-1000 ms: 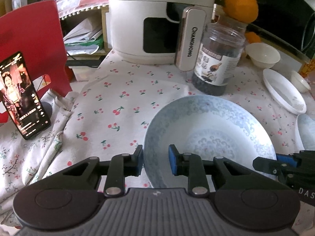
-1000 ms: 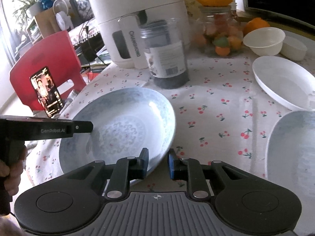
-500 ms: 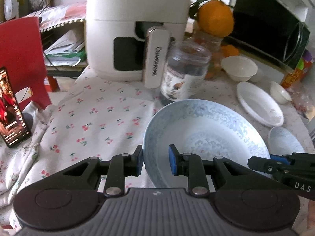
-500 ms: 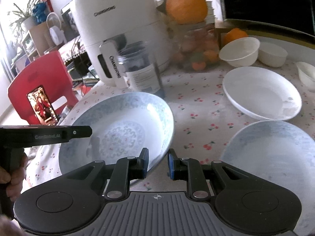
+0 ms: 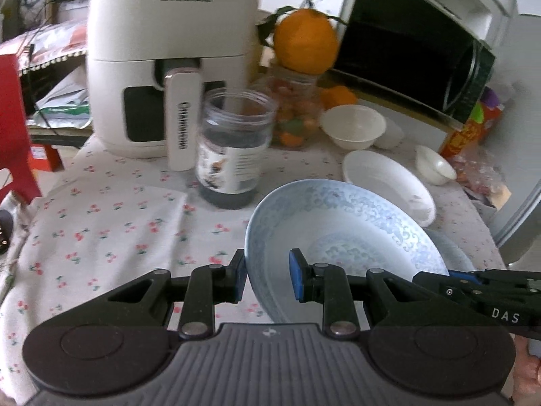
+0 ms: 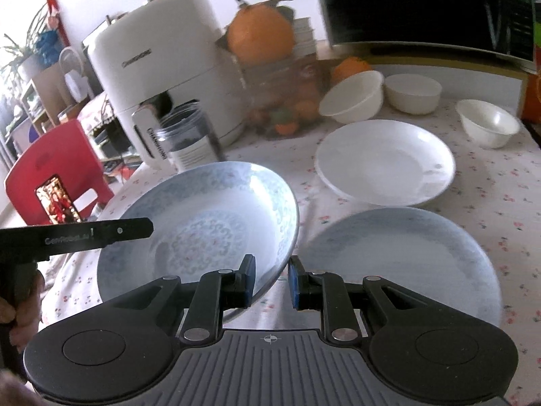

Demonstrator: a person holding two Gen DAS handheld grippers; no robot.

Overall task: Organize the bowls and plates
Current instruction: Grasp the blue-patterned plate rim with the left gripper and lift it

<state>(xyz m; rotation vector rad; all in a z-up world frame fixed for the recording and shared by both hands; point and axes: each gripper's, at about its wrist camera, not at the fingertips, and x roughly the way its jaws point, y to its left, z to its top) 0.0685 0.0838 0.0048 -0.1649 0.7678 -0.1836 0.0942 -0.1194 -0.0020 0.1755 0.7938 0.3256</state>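
Observation:
Both grippers hold one blue-patterned plate [image 5: 345,233], raised above the table. My left gripper [image 5: 267,277] is shut on its left rim. My right gripper [image 6: 270,279] is shut on its right rim [image 6: 284,237]. A second blue plate [image 6: 402,264] lies on the cloth to the right, partly under the held plate in the left wrist view [image 5: 453,253]. A white plate [image 6: 385,162] lies behind it. Three white bowls [image 6: 351,96] [image 6: 412,93] [image 6: 487,121] stand at the back right.
A white air fryer [image 5: 169,64] stands at the back left with a dark-filled jar [image 5: 233,149] in front. A fruit jar topped by an orange [image 5: 304,47] and a black oven [image 5: 412,54] line the back. A red chair [image 6: 57,165] with a phone stands left.
Both grippers have lifted the blue plate and carried it right, toward the second blue plate. The grips have not changed.

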